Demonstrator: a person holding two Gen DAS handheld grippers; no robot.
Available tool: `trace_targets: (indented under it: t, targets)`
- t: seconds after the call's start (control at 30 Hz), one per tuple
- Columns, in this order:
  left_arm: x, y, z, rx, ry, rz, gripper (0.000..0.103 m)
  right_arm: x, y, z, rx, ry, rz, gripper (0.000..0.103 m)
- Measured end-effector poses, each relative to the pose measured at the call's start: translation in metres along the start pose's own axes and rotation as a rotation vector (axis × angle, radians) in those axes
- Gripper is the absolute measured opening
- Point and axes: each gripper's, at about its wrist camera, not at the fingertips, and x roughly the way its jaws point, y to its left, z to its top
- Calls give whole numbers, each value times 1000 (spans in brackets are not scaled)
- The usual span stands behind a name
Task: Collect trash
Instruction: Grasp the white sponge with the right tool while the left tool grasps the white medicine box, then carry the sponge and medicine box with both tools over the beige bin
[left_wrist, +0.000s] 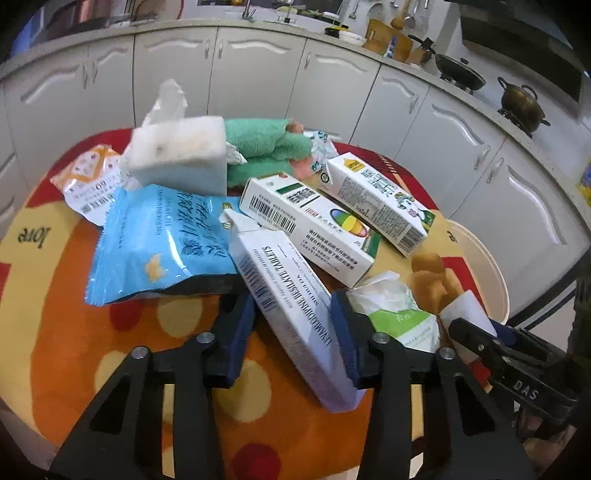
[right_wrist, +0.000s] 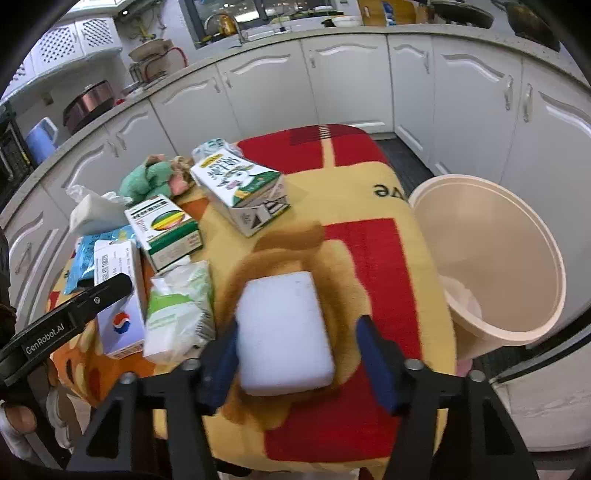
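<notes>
The left gripper (left_wrist: 295, 328) stands with its blue pads apart, one on each side of a white tablet box (left_wrist: 291, 306) that lies lengthwise between them; the right pad (left_wrist: 345, 339) looks to be against the box's edge, while the left pad (left_wrist: 240, 332) sits just beside it, so the jaws are spread rather than clamped. Just ahead and to the left of this gripper lies a blue snack bag (left_wrist: 155, 240), and beyond that an orange-and-white wrapper (left_wrist: 88, 177). Straight ahead are a white carton with a striped oval (left_wrist: 306, 225) and, past it to the right, a milk carton (left_wrist: 376, 199). Farther ahead sit a white sponge block (left_wrist: 181, 155) and a green towel (left_wrist: 266, 147). Just right of the gripper is a green-and-white tissue pack (left_wrist: 399, 310).

The right gripper (right_wrist: 299, 358) is also spread wide, with a white foam block (right_wrist: 284, 332) lying flat between its pads; the left pad (right_wrist: 225, 350) is close against the block and the right pad (right_wrist: 376, 365) stands clear of it. The block is blurred. To the right of this gripper, off the counter's (right_wrist: 369, 251) edge, stands a cream trash bin (right_wrist: 517, 229), open and tilted toward the camera, with something pale low inside it. To the gripper's left the tissue pack, tablet box and cartons are clustered on the patterned cloth.
</notes>
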Motion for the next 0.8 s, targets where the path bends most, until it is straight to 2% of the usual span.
trace_targets:
  t: [0.03, 0.1, 0.2, 0.33, 0.6, 0.8]
  targets:
    - [-5, 1, 0, 1, -2, -8, 34, -1, 2, 0, -1, 0, 12, 40]
    - [-14, 3, 1, 6, -7, -30, 30, -4, 7, 1, -18, -11, 6, 40]
    - [-21, 4, 2, 24, -1, -35, 29, -6, 9, 2, -25, -15, 11, 39]
    - [-26, 8, -1, -1, 2, -50, 27, -9, 8, 3, -17, -18, 27, 39]
    - [-50, -6, 7, 49, -40, -67, 18, -28, 4, 11, 7, -70, 64, 39]
    - [-63, -17, 14, 80, -64, -87, 17, -35, -2, 14, 25, -86, 78, 39]
